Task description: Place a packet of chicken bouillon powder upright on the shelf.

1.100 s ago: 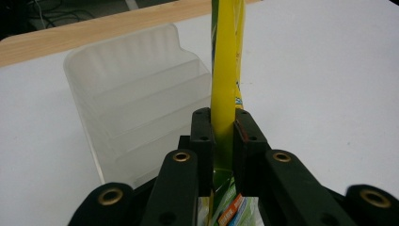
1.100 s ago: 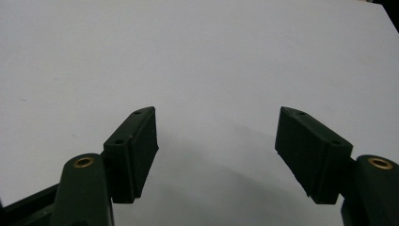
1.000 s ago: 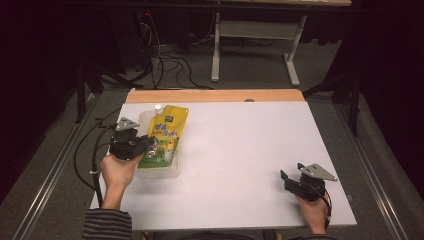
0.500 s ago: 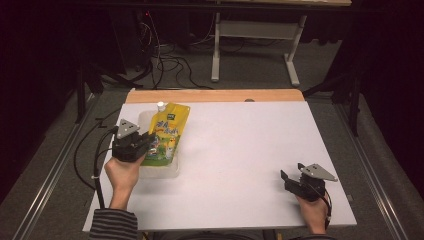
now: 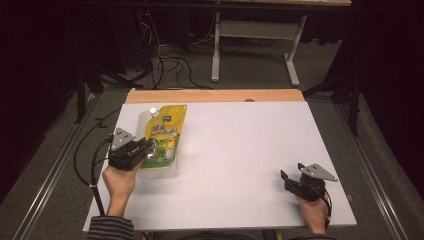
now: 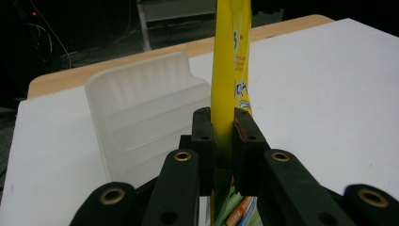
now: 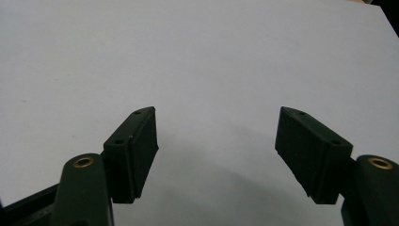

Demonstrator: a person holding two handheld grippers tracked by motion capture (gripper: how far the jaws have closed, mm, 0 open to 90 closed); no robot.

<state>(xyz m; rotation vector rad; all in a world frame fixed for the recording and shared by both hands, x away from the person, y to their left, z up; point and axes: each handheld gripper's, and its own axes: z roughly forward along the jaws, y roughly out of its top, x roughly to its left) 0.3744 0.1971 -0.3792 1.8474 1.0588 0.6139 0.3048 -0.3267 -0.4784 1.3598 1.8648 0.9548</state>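
Over on the person's left, the left tongs are clamped tight on a yellow pouch, the two black jaws pinching its lower edge, where the printing turns green. In the left gripper view the pouch rises edge-on straight up from between those jaws, thin as a blade. From above, it lies across a clear plastic tray near the left edge of the white counter, its white cap pointing toward the far wooden strip. The tray looks frosted and ribbed up close, sitting just beside the pouch on the side away from the open counter. The left hand comes up from the near edge, a striped sleeve behind it, and a black cable trails off the counter beside it. Well apart, near the right front corner, the right tongs rest low over bare counter with their jaws spread wide and nothing between them; their own view shows the two pads far apart above the white surface.
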